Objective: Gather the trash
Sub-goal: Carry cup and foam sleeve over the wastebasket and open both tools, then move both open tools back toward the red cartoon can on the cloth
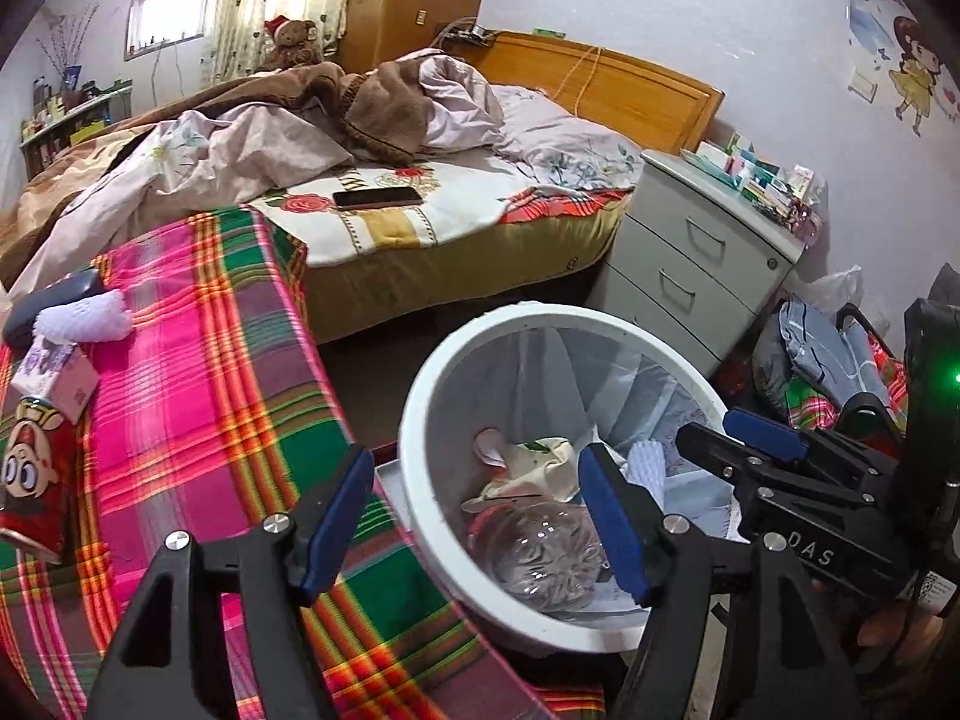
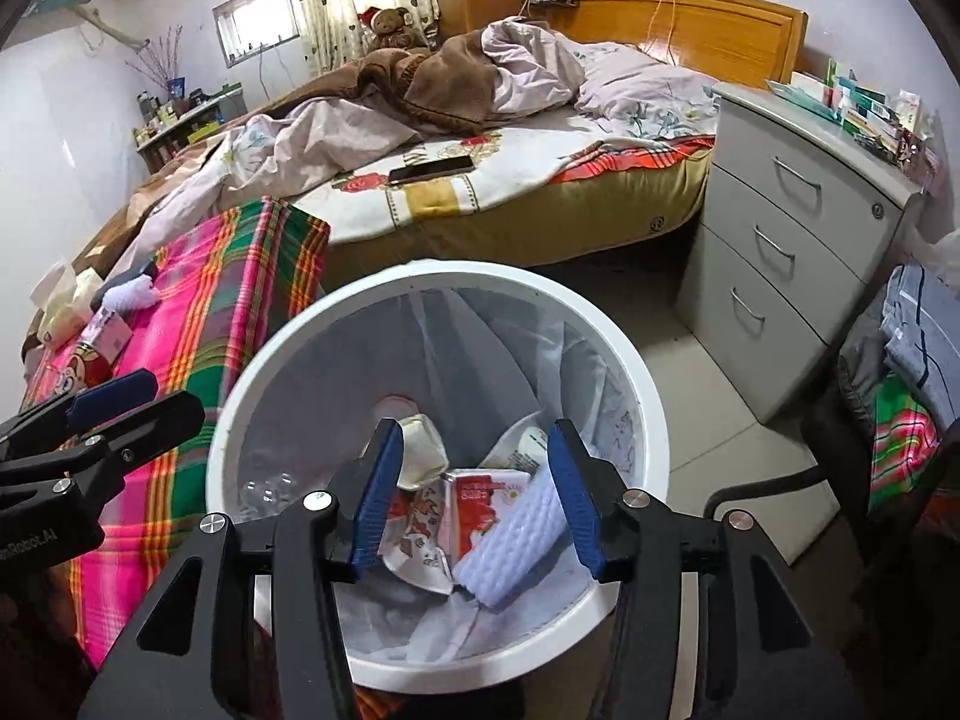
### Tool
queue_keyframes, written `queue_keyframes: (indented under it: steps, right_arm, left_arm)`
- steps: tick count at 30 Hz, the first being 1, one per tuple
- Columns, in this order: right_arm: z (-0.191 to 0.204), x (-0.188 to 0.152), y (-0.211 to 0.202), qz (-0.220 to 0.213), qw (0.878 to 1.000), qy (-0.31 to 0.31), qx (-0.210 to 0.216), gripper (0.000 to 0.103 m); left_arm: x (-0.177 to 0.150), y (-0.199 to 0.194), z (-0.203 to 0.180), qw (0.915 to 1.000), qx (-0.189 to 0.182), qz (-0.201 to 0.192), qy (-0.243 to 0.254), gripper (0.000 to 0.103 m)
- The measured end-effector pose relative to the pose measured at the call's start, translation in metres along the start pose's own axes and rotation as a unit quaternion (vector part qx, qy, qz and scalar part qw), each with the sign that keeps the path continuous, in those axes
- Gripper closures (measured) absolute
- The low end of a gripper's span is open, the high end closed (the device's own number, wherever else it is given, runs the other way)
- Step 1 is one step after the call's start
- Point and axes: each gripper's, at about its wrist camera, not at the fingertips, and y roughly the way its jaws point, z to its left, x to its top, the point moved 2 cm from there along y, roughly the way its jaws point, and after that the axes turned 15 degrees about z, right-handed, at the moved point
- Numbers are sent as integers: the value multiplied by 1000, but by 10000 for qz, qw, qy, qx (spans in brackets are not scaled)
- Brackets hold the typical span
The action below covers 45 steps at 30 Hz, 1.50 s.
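**Entry: both grippers over bin, trash left on plaid cloth**

Left wrist view. Left gripper (image 1: 480,528): jaws apart, nothing between them, straddling the near rim of the white bin (image 1: 420,420). Bin holds a clear plastic bottle (image 1: 540,552) and crumpled wrappers. Remaining trash lies to the left on the plaid cloth (image 1: 228,372): red snack can (image 1: 36,474), small box (image 1: 57,375), white foam piece (image 1: 90,315). Left hand is judged nearer.

Right wrist view. Right gripper (image 2: 474,498): jaws apart, empty, above the bin interior; a white foam block (image 2: 516,546) and red carton (image 2: 480,498) lie below.
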Motion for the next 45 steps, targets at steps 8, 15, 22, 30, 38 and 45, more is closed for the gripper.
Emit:
queue_keyframes:
  steps: [8, 15, 22, 30, 38, 45]
  right_arm:
    - [20, 0, -7, -130, 9998, -111, 117, 51]
    - [45, 3, -11, -292, 9987, -277, 314, 51]
    - [85, 8, -9, -335, 9963, -556, 570, 51]
    - [133, 13, -3, -268, 9921, -849, 884, 51]
    - [174, 17, 3, -140, 9868, -1067, 1213, 51]
    - [212, 19, 13, 26, 9823, -1284, 1366, 51]
  left_arm:
    - [-9, -16, 20, 9996, 109, -148, -203, 31]
    - [-18, -37, 48, 9977, 439, -354, -382, 31]
    - [-27, -60, 95, 9930, 687, -557, -786, 30]
    - [-41, -82, 152, 9853, 994, -690, -1209, 30]
    - [-54, -97, 197, 9782, 1229, -762, -1488, 30]
    - [-65, -102, 239, 9726, 1309, -746, -1772, 30]
